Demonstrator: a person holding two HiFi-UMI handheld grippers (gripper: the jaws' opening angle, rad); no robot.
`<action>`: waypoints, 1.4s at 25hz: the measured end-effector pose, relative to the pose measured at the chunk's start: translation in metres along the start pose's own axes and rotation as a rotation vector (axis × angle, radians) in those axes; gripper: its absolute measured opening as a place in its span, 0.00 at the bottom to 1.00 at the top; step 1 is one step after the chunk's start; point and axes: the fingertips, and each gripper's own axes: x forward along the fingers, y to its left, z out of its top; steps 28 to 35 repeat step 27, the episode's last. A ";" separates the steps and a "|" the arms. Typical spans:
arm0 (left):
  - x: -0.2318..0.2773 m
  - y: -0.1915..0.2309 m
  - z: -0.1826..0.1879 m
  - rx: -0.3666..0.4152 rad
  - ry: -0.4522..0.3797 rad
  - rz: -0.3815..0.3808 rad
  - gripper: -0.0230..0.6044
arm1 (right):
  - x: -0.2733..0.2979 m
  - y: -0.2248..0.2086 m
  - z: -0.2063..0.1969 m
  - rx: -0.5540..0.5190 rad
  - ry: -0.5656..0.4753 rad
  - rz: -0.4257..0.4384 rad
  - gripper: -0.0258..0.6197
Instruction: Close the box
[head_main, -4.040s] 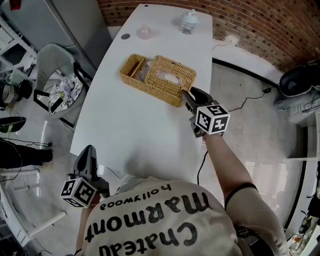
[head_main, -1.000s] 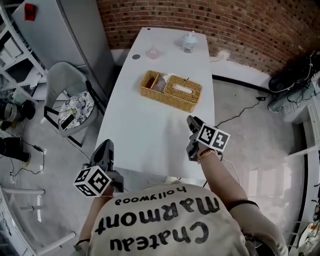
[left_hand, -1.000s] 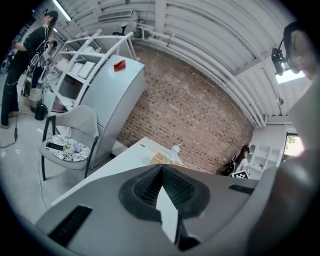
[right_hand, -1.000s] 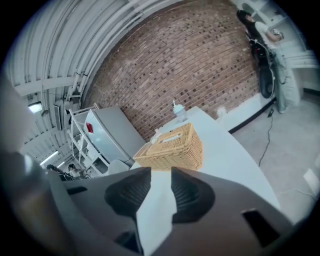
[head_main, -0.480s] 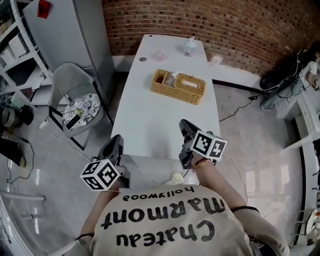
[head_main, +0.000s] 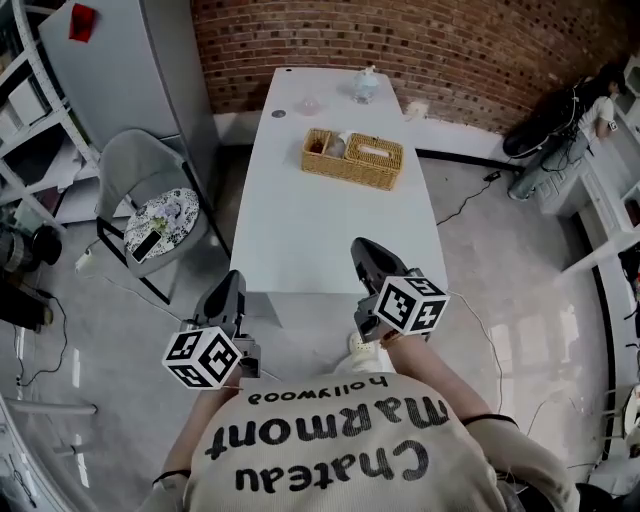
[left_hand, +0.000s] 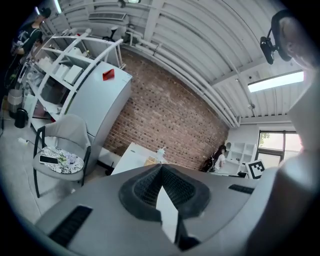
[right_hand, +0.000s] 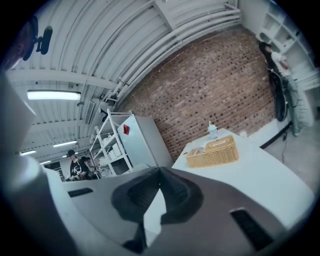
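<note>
**Writing.** The person's cream shirt (head_main: 330, 450) carries dark lettering, "Chateau Marmont" with a smaller "hollywood", upside down in the head view. Each gripper's cube bears black-and-white square markers and no words. A red tag (head_main: 80, 20) sits on the grey cabinet (head_main: 150, 70); its print is too small to read.

**Wicker box** (head_main: 352, 159). It is on the far half of the white table (head_main: 330, 240), toward the brick wall (head_main: 450, 45), well apart from both grippers. A slotted top lies flat over its right part. The left compartment is open-topped.

**Left gripper** (head_main: 233, 282). Jaws pressed together with nothing between them, held off the table's near left corner.

**Right gripper** (head_main: 362, 250). Jaws pressed together and empty, at the table's near edge.

**Surroundings.**
- A clear bottle (head_main: 365, 85) stands at the table's far end.
- A chair (head_main: 150, 195) with a patterned seat stands left of the table.
- A black cable (head_main: 470, 190) runs over the floor to the right.
- Between the grippers and the box lies white tabletop.
</note>
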 end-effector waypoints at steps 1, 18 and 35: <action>-0.003 0.001 -0.002 -0.004 0.006 -0.001 0.04 | -0.003 0.000 -0.005 -0.004 0.012 -0.010 0.04; -0.020 0.002 -0.017 -0.049 0.036 -0.025 0.04 | -0.025 0.006 -0.023 -0.033 0.062 -0.045 0.04; -0.013 0.007 -0.014 -0.056 0.034 -0.012 0.04 | -0.019 -0.002 -0.019 -0.023 0.063 -0.050 0.04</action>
